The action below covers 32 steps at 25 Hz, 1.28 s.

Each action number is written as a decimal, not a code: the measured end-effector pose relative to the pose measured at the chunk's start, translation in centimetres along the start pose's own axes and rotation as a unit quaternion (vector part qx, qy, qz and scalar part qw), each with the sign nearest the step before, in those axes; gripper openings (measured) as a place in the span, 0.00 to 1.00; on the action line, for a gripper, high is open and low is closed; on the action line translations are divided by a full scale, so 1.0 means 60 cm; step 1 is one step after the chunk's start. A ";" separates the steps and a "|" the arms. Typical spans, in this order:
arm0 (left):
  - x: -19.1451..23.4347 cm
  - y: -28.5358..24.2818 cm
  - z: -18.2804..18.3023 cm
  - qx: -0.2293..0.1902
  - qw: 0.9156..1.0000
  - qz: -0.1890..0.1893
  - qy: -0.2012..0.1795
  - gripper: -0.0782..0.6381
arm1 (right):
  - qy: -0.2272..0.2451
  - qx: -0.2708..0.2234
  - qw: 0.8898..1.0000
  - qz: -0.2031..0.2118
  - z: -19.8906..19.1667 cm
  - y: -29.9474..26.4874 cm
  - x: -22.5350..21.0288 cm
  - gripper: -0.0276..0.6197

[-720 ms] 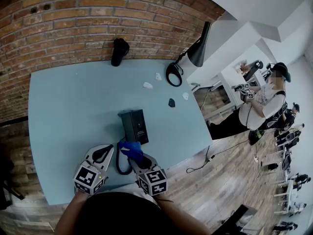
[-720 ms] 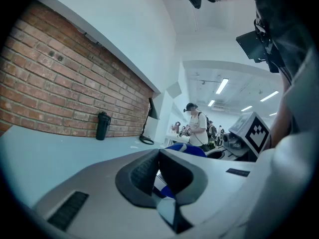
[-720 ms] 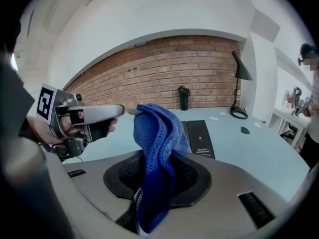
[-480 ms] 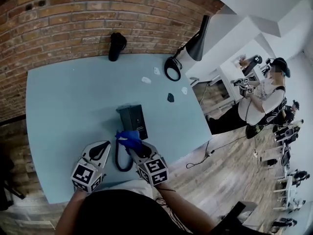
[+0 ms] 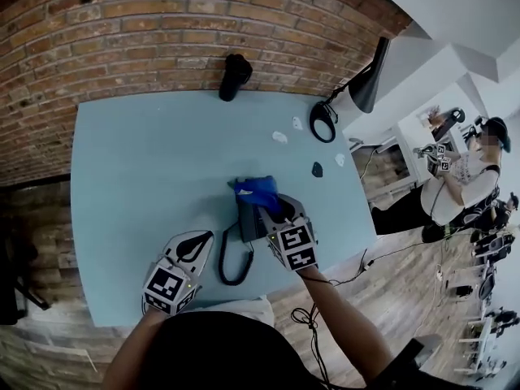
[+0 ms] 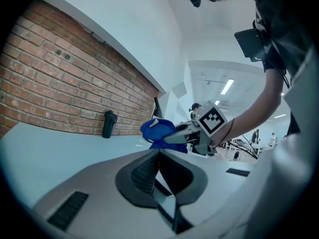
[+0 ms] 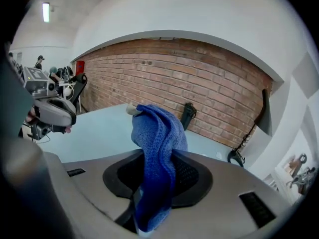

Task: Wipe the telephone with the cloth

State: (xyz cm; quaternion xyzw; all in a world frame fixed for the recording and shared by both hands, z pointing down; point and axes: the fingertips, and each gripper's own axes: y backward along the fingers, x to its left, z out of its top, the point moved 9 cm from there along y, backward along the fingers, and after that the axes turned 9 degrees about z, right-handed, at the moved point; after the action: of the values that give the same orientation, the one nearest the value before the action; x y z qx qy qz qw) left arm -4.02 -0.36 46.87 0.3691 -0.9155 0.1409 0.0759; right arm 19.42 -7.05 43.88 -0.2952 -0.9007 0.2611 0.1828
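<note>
The dark telephone lies on the teal table, its black cord looping toward me. My right gripper is over the phone's far end, shut on the blue cloth, which is bunched on top of the phone. In the right gripper view the cloth hangs from between the jaws and hides what is below. My left gripper rests left of the cord near the front edge, jaws together and empty. The left gripper view shows the cloth and the right gripper ahead.
A black cylinder stands at the brick wall. A black desk lamp with a round base is at the back right, with white scraps and a small dark object nearby. A person stands beyond the table's right edge.
My right gripper carried the cloth from the phone's near end up over its far end. The left gripper stayed beside the cord. The head view has shifted.
</note>
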 end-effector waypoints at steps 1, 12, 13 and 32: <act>0.002 0.001 0.001 0.000 1.000 0.000 0.001 0.12 | 0.011 0.005 1.000 0.000 0.007 -0.006 -0.007 0.26; 0.020 0.016 -0.013 0.007 1.000 0.006 0.006 0.12 | 0.062 0.030 0.998 -0.003 0.034 -0.071 -0.031 0.26; 0.015 0.012 -0.013 0.006 1.000 0.002 0.007 0.12 | 0.071 0.033 0.997 -0.006 0.034 -0.069 -0.032 0.26; 0.015 0.007 -0.017 0.007 1.000 -0.006 0.006 0.12 | 0.103 0.042 0.994 -0.016 0.033 -0.072 -0.030 0.26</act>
State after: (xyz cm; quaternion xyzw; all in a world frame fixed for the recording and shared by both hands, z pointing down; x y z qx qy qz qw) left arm -4.92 -0.38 47.97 0.3745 -0.9117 0.1488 0.0803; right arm 17.94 -11.84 44.47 -0.2985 -0.8699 0.2639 0.2907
